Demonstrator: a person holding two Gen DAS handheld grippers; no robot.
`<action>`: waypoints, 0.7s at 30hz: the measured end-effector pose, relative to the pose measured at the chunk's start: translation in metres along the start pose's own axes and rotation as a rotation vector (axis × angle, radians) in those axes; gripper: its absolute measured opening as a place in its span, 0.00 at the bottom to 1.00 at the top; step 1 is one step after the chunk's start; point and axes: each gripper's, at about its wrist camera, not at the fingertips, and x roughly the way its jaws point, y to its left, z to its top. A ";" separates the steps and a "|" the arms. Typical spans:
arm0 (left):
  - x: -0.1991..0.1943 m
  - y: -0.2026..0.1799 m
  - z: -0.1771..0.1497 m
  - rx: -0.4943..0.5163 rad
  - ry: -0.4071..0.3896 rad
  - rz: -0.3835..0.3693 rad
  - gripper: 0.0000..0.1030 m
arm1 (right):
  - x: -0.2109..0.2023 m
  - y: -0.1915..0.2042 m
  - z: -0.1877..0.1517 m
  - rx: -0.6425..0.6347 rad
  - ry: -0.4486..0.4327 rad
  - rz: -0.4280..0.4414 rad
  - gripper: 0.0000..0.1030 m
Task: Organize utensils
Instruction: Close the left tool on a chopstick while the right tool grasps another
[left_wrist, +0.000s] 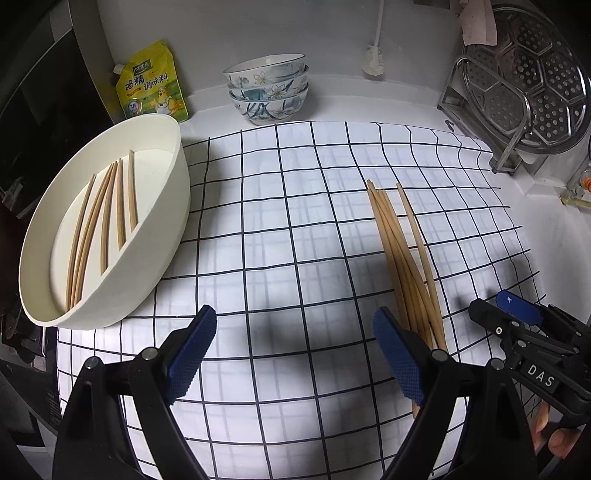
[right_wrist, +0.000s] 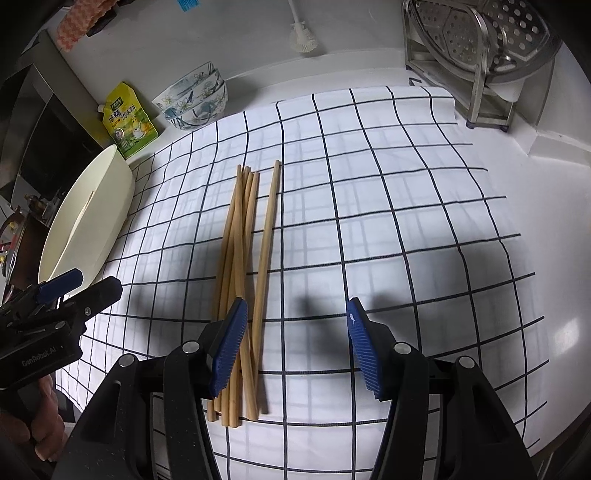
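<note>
Several wooden chopsticks (right_wrist: 243, 277) lie in a loose bundle on the checked cloth (right_wrist: 388, 221). My right gripper (right_wrist: 295, 343) hangs open just above their near ends. Its left pad (right_wrist: 229, 343) covers the bundle, and the stick lying apart on the right runs just inside that pad. In the left wrist view the same bundle (left_wrist: 402, 258) lies to the right of my left gripper (left_wrist: 295, 354), which is wide open over bare cloth. A cream oval tub (left_wrist: 173, 236) at the left holds several more chopsticks (left_wrist: 99, 229). Each gripper shows in the other's view: the right gripper (left_wrist: 498, 310) and the left gripper (right_wrist: 81, 290).
Three stacked floral bowls (left_wrist: 267, 88) and a yellow seasoning pouch (left_wrist: 151, 85) stand at the back by the wall. A metal rack with a perforated steamer plate (left_wrist: 517, 92) stands at the back right. A white brush (left_wrist: 373, 59) hangs on the wall. A dark stove edge lies at the far left.
</note>
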 end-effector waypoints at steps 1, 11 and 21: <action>0.001 -0.001 -0.001 0.001 0.002 -0.002 0.83 | 0.001 0.000 -0.001 -0.001 0.003 0.000 0.52; 0.013 -0.002 -0.008 -0.002 0.029 -0.001 0.83 | 0.016 0.003 -0.004 -0.026 0.034 -0.008 0.52; 0.022 0.001 -0.012 -0.012 0.051 -0.001 0.83 | 0.031 0.017 0.003 -0.095 0.040 -0.056 0.52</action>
